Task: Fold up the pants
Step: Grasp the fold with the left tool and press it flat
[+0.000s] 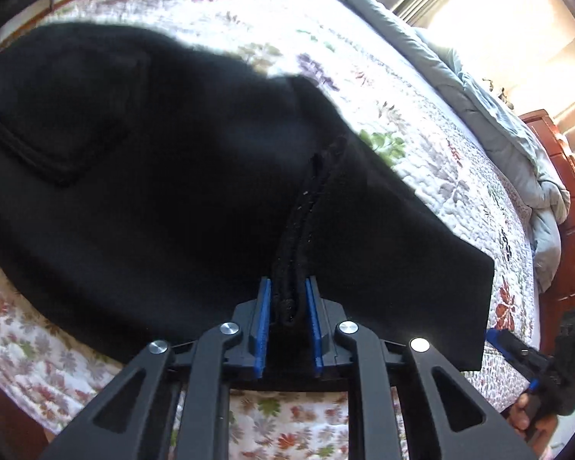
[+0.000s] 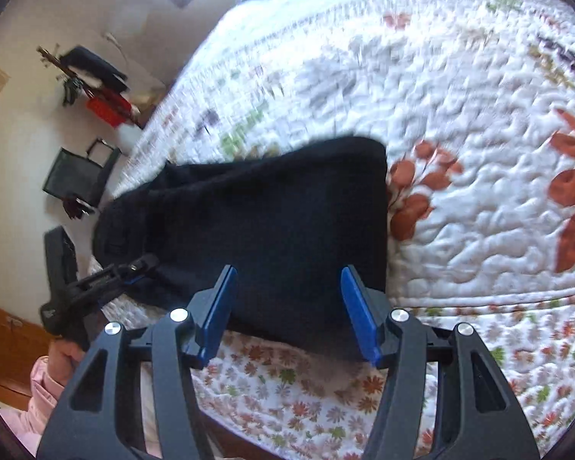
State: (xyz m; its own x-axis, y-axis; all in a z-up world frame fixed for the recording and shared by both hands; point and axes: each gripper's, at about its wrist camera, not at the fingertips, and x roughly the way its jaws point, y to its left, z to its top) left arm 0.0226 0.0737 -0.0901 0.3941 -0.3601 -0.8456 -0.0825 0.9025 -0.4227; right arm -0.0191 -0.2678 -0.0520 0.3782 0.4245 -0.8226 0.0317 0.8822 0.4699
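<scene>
Black fabric fills most of the left wrist view: the black knitted pants lie spread on the white quilted bedspread with a flower print, and a patch pocket shows on the far left side of them. The left gripper with blue pads has its jaws closed on a thick seam ridge of the pants, which stands up between the two pads. A grey duvet is bunched along the far edge of the bed, and a red-brown wooden cabinet stands behind it. At the lower right edge, the right gripper is partly visible in a hand.

From the right wrist view, the pants lie near the front edge of the bedspread. The right gripper hovers above the near end of the cloth with its jaws wide apart and nothing between them. To the left, the left gripper touches the side edge of the pants.
</scene>
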